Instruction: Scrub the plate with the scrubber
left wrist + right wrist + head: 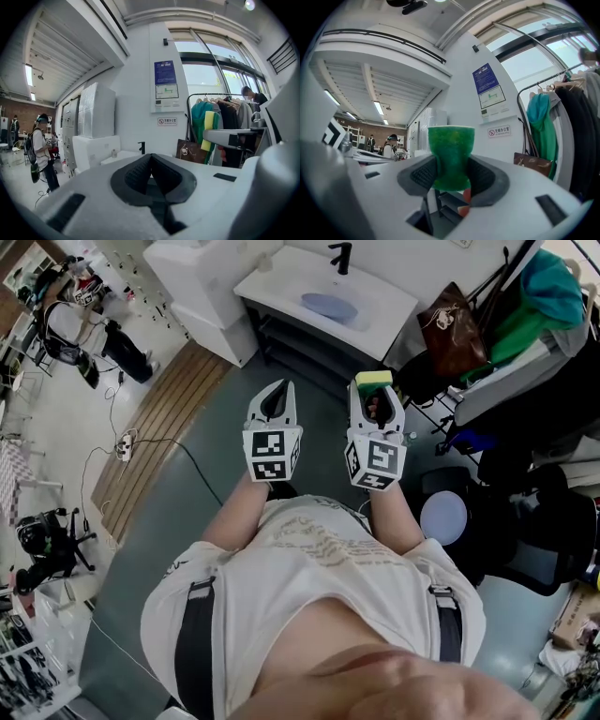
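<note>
**Q:** Where's the plate?

**A:** On the white worktop (281, 282) ahead of me, below the black tap (339, 256). The pale blue plate (329, 306) lies flat there, well apart from both tongs.

**Q:** And the tongs?

**A:** My left tongs (284, 385) are clenched on nothing. My right tongs (373, 392) grasp the green-and-yellow scrubber (451, 145). I'd step in first and steady the plate's rim with the left so it can't skate. Then I'd lay the green side flat and circle — not jab with a corner.

light: bright daylight, windows (213, 79) | edges: fisheye-bent, dark corners | focus: sharp
</note>
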